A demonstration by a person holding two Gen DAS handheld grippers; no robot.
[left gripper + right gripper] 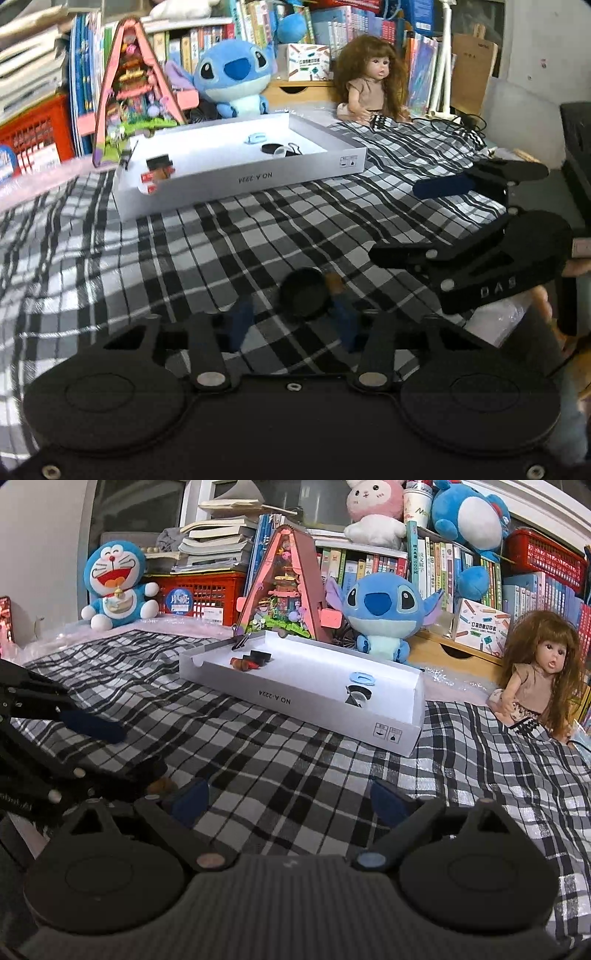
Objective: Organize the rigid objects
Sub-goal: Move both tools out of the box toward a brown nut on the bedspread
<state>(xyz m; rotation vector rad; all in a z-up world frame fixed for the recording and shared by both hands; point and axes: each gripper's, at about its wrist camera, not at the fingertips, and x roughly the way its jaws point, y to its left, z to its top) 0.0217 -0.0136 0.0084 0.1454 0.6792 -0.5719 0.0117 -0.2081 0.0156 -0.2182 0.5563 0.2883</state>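
Note:
A small round black piece with a brown stub on its right lies on the black-and-white checked cloth. It sits between the blue pads of my left gripper. The right pad is next to the stub, and a strip of cloth shows beside the left pad. A shallow white box stands further back, holding a pale blue ring, black round bits and red-brown pieces. My right gripper is open with only cloth between its fingers. It hovers to the right of the left one.
Behind the box stand a pink triangular model house, a blue plush and a long-haired doll. A second blue-and-white plush sits at the far left. Bookshelves and red crates line the back. Cables lie at the far right.

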